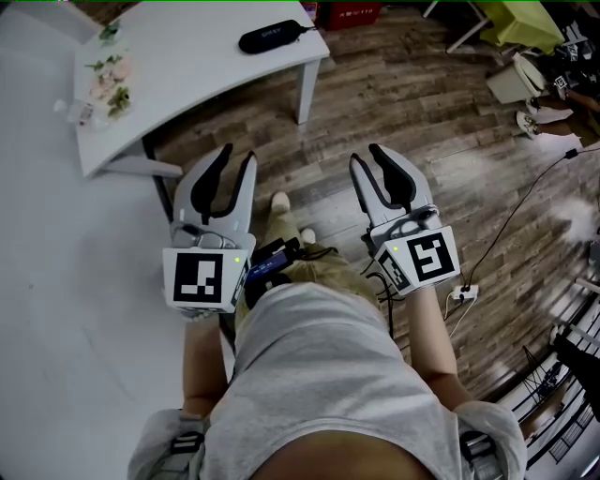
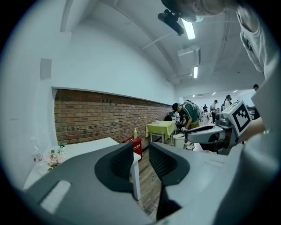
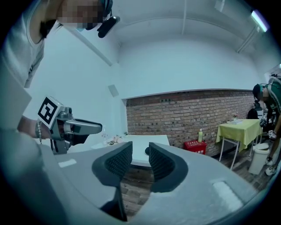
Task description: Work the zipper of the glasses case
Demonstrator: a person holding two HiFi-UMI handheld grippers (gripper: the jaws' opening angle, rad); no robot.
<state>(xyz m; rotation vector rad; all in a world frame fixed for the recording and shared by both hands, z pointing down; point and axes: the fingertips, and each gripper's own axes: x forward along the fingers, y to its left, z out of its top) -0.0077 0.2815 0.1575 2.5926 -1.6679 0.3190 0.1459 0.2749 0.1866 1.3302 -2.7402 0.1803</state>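
Observation:
The black glasses case [image 1: 272,36] lies zipped on the far right end of a white table [image 1: 187,66], well beyond both grippers. My left gripper [image 1: 236,161] and right gripper [image 1: 366,157] hang side by side over the wooden floor, short of the table. Both are open, with a narrow gap and nothing between the pads. In the right gripper view the case [image 3: 146,150] is a small dark shape on the table, seen through the gap of the right gripper [image 3: 140,158]. Through the gap of the left gripper [image 2: 140,160], the left gripper view shows only the table's corner [image 2: 131,154].
A small bunch of flowers [image 1: 108,80] and a clear bottle stand at the table's left end. A power strip [image 1: 462,294] with cables lies on the floor to the right. A yellow-green table [image 1: 520,21], a red box [image 1: 352,14] and several people [image 2: 189,112] are farther off.

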